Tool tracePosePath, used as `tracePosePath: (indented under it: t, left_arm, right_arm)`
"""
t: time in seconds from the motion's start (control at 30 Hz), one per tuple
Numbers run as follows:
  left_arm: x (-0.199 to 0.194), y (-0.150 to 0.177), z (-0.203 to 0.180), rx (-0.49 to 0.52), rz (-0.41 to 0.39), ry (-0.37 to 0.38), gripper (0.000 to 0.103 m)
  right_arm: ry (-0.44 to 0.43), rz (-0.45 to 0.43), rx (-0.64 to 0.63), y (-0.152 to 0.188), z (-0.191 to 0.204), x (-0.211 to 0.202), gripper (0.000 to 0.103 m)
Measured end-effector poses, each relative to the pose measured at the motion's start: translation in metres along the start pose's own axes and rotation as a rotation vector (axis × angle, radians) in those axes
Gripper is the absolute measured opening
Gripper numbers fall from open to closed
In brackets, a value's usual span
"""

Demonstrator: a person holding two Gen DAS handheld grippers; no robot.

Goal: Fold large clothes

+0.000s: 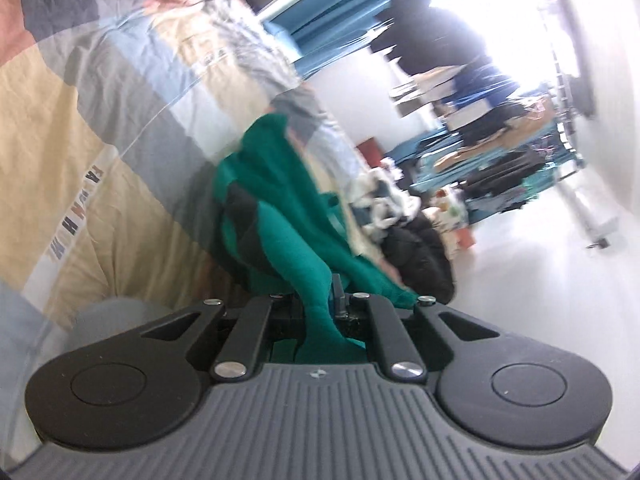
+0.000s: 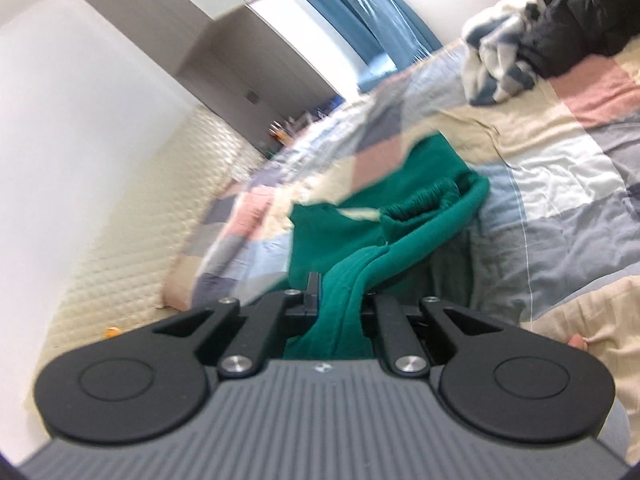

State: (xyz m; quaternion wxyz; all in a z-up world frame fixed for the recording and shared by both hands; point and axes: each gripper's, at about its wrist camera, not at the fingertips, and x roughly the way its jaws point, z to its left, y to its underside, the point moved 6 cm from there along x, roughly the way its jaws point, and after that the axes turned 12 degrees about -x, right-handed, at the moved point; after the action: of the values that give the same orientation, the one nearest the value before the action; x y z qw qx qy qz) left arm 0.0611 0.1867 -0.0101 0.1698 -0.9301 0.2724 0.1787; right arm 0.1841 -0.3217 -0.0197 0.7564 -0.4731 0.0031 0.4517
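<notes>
- Nearest each camera is one hand-held gripper, two in all: the left hand-held gripper (image 1: pixel 320 304) and the right hand-held gripper (image 2: pixel 340 300).
- Left hand-held gripper: clenched on a bunched fold of one green garment (image 1: pixel 276 216), with cloth pinched between its jaws and trailing back over the body.
- Right hand-held gripper: likewise clenched on the same green garment (image 2: pixel 400 216), with a thick roll of fabric running between its jaws.
- One green garment only; it hangs from both grips and stretches away toward the bed, and a ribbed cuff or hem (image 2: pixel 424 196) shows at its far end in the right wrist view.
- One bed carries everything; its patchwork cover (image 1: pixel 120 92) has blocks of cream, grey, pale blue and pink.
- Far right on the bed in the right wrist view lie two more items of clothing: one black padded jacket (image 2: pixel 580 20) and, just beside it, one white-and-blue bundle (image 2: pixel 496 64).
- One blue curtain (image 2: pixel 384 12) hangs beyond the bed.
- One clothes rack (image 1: pixel 500 140) with dark garments stands far right in the left wrist view; the count is blurred.
</notes>
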Motion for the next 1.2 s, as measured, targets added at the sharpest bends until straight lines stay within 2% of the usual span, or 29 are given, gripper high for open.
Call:
tracePosePath:
  t: [0.2,0.27,0.37,0.47,0.63,0.87,1.0,1.2]
  left_arm:
    - [-0.051,0.036,-0.026,0.025,-0.032,0.085,0.01]
    - [-0.052,0.04,-0.034,0.054,-0.041,0.086,0.01]
    - [-0.033,0.026,-0.037,0.017,-0.042,0.092,0.01]
    - [0.004,-0.003,-0.041,-0.018,-0.058,0.061,0.01]
    - [0.08,-0.069,-0.044,-0.109,-0.103,-0.007,0.01]
    - [0.192,-0.144,-0.048,-0.112,-0.166,-0.162,0.01]
    - [0.256,-0.179,-0.032,-0.12,-0.192,-0.217,0.01]
    - [0.345,-0.222,0.011,-0.13,-0.177,-0.302,0.01]
  right_arm:
    - [-0.027,-0.072,0.011,0.007,0.017,-0.05,0.01]
    - [-0.014,-0.082,0.016,0.008,0.015,-0.053,0.01]
    - [0.006,-0.08,0.077,0.003,-0.002,-0.035,0.01]
    - [0.034,-0.069,0.154,-0.01,-0.028,0.001,0.011]
    - [0.082,-0.077,0.276,-0.039,-0.076,0.065,0.011]
    - [0.173,-0.072,0.406,-0.071,-0.137,0.156,0.011]
    - [0.201,-0.058,0.465,-0.08,-0.172,0.199,0.011]
    - [0.245,-0.021,0.491,-0.087,-0.222,0.263,0.011]
